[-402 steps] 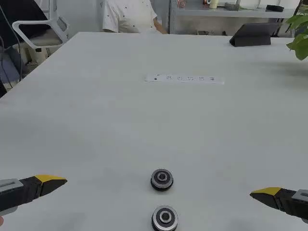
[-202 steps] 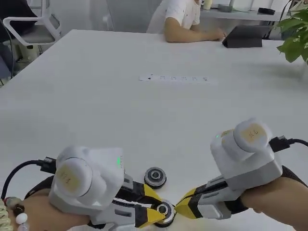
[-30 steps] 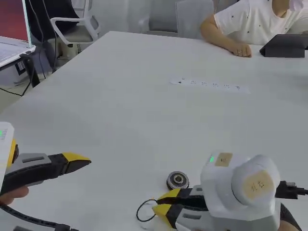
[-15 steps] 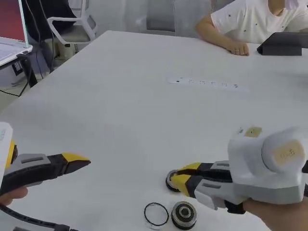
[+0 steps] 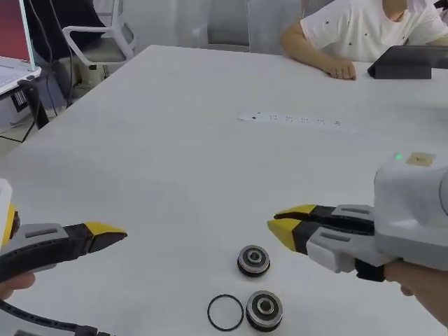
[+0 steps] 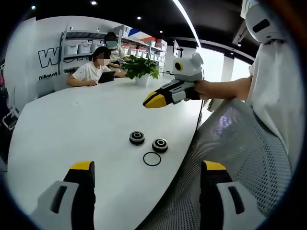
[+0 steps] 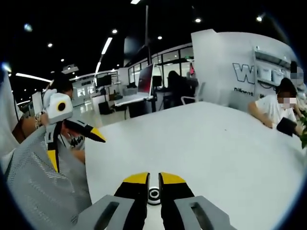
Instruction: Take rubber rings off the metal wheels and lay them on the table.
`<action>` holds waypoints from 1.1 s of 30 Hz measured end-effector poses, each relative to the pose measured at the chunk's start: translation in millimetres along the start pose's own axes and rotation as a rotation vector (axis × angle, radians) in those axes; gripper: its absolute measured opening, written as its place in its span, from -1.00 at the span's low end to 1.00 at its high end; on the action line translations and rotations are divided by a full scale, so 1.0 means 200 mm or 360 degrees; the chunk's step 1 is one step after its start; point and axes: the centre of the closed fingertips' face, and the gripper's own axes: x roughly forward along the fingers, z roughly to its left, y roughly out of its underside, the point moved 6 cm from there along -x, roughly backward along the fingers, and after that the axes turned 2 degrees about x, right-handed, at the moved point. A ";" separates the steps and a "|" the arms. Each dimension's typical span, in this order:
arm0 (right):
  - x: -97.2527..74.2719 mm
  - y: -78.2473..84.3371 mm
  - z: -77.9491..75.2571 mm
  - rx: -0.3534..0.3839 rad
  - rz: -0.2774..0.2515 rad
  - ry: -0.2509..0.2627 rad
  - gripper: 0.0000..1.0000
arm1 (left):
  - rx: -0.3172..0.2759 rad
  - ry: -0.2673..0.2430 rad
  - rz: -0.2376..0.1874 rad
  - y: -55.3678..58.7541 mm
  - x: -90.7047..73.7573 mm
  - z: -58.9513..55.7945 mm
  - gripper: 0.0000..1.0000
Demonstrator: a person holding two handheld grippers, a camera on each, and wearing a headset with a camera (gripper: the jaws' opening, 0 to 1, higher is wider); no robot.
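Two metal wheels lie near the table's front edge: the far wheel (image 5: 253, 260) and the near wheel (image 5: 264, 310). A thin black rubber ring (image 5: 225, 312) lies flat on the table, just left of the near wheel and apart from it. My right gripper (image 5: 282, 220) hovers up and to the right of the far wheel, its jaws together with nothing in them. In the right gripper view the far wheel (image 7: 154, 194) shows below the right gripper (image 7: 154, 179). My left gripper (image 6: 147, 167) stands wide open, well left of the wheels (image 6: 137, 138) and the ring (image 6: 152, 158).
A white power strip (image 5: 294, 120) lies at mid-table. A person sits at the far side with a hand (image 5: 341, 71) on the table beside a dark tablet (image 5: 406, 63). An office chair (image 5: 98, 43) stands at the far left. The table's front edge is close to the wheels.
One second ago my right gripper held the ring low over the table. The ring now lies beside the near wheel, and the right gripper has lifted away to the right. The left gripper hardly moved.
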 end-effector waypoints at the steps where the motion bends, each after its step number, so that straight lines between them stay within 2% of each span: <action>1: 0.00 0.00 0.00 0.0005 -0.0012 0.0003 -0.91 | 0.0008 -0.0003 0.0000 0.00 0.00 0.00 0.79; 4: -0.04 -0.02 -0.03 0.0037 -0.0044 0.0005 -0.90 | 0.0013 -0.0001 -0.0018 -0.01 -0.01 0.00 0.78; 7: -0.05 0.00 -0.04 0.0032 -0.0022 -0.0001 -0.87 | 0.0019 0.0012 -0.0045 -0.04 -0.02 0.00 0.78; 11: -0.04 0.05 -0.03 -0.0042 0.0064 -0.0046 -0.85 | 0.0086 0.0029 -0.0022 -0.09 -0.02 0.00 0.78; 14: -0.03 0.10 -0.01 0.0002 0.0137 -0.0172 -0.76 | 0.0116 0.0061 -0.0077 -0.17 -0.01 -0.01 0.77; 15: -0.03 0.13 0.00 0.0016 0.0190 -0.0205 -0.72 | 0.0126 0.0079 -0.0101 -0.20 0.00 -0.01 0.77; 17: -0.02 0.17 0.00 -0.0018 0.0255 -0.0220 -0.69 | 0.0155 0.0102 -0.0119 -0.24 0.01 -0.02 0.75; 19: -0.01 0.19 0.02 -0.0053 0.0290 -0.0257 -0.69 | 0.0200 0.0121 -0.0121 -0.28 0.03 -0.01 0.73; 21: -0.01 0.21 0.04 -0.0065 0.0326 -0.0299 -0.66 | 0.0254 0.0135 -0.0093 -0.30 0.05 0.00 0.72; 24: 0.00 0.26 0.05 -0.0106 0.0403 -0.0343 -0.61 | 0.0323 0.0146 -0.0078 -0.35 0.08 0.01 0.69; 28: 0.00 0.31 0.06 -0.0090 0.0489 -0.0381 -0.58 | 0.0391 0.0180 -0.0093 -0.41 0.12 0.02 0.61; 29: 0.00 0.34 0.06 -0.0091 0.0535 -0.0382 -0.58 | 0.0417 0.0189 -0.0098 -0.42 0.14 0.02 0.61; 32: 0.01 0.37 0.06 -0.0108 0.0579 -0.0387 -0.56 | 0.0437 0.0210 -0.0116 -0.45 0.21 0.03 0.61; 33: 0.01 0.38 0.06 -0.0098 0.0594 -0.0398 -0.56 | 0.0466 0.0234 -0.0100 -0.46 0.25 0.01 0.59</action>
